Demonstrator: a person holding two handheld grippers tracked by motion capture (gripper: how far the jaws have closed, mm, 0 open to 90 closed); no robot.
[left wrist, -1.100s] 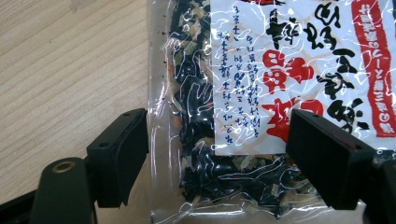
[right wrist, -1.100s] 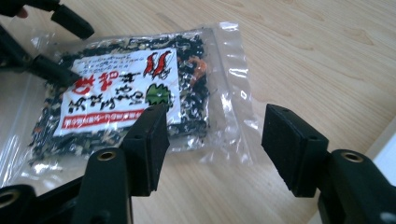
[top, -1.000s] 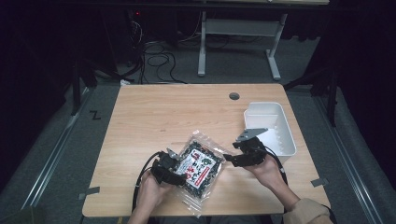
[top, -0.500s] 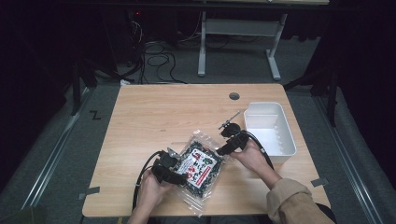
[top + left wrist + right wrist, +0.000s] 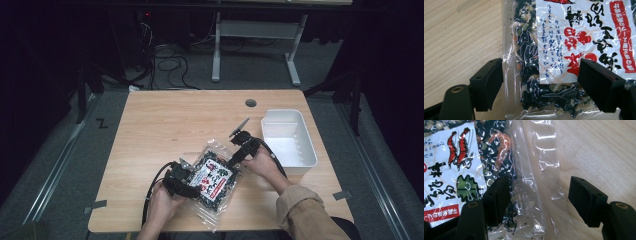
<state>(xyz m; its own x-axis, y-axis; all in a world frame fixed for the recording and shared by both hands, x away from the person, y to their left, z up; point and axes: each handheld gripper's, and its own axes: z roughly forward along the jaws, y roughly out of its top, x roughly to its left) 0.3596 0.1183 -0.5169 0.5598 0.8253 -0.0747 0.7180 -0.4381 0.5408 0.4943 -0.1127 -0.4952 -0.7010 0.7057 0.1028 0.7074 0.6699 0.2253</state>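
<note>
A clear plastic bag [image 5: 216,176] of dark dried bits with a white label in red and black print lies on the wooden table [image 5: 170,125] near its front edge. My left gripper [image 5: 192,186] is at the bag's left end and stands open. In the left gripper view the bag [image 5: 564,45] lies between the wide-apart jaws of the left gripper [image 5: 541,86]. My right gripper [image 5: 235,159] is at the bag's upper right edge, open. In the right gripper view the clear sealed edge of the bag [image 5: 534,170] lies between the jaws of the right gripper [image 5: 541,201].
A white plastic bin [image 5: 306,135] stands at the table's right side, just right of the right hand. A round cable hole [image 5: 250,103] is in the table behind it. Cables trail from both grippers toward the front edge.
The right gripper has moved left, from beside the white bin to the bag's upper right edge. The left gripper and the bag have stayed in place.
</note>
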